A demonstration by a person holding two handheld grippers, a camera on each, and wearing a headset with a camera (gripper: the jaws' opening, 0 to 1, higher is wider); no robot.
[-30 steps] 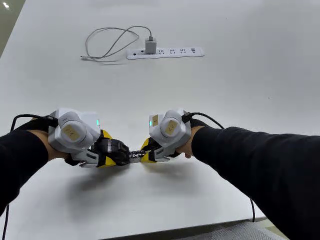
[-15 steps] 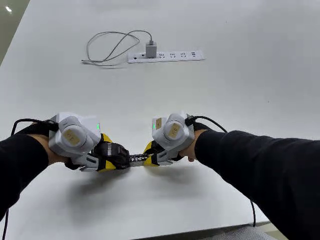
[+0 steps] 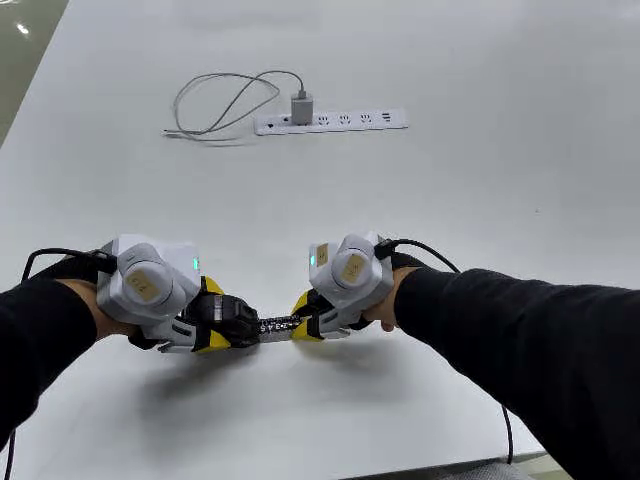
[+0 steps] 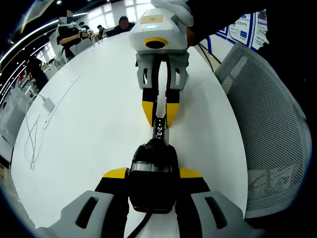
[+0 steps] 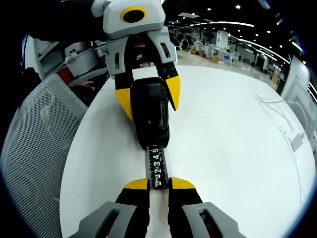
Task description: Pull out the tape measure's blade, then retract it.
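Tape measure (image 5: 152,111) is sitting clamped in left tool (image 4: 153,174); right tool (image 5: 158,184), facing it, is pinching short drawn-out blade (image 5: 156,163) just ahead, above table (image 3: 420,200).

The tape measure (image 3: 228,318), a black case, sits clamped between the left tongs (image 3: 215,320) near the front edge of the white bench (image 3: 450,180). Its dark blade (image 5: 156,166) with white numerals is drawn out a short way, straight, its end pinched by the right tongs (image 5: 158,184).

Open-plan office: desks (image 5: 218,47), mesh chair (image 5: 37,144)
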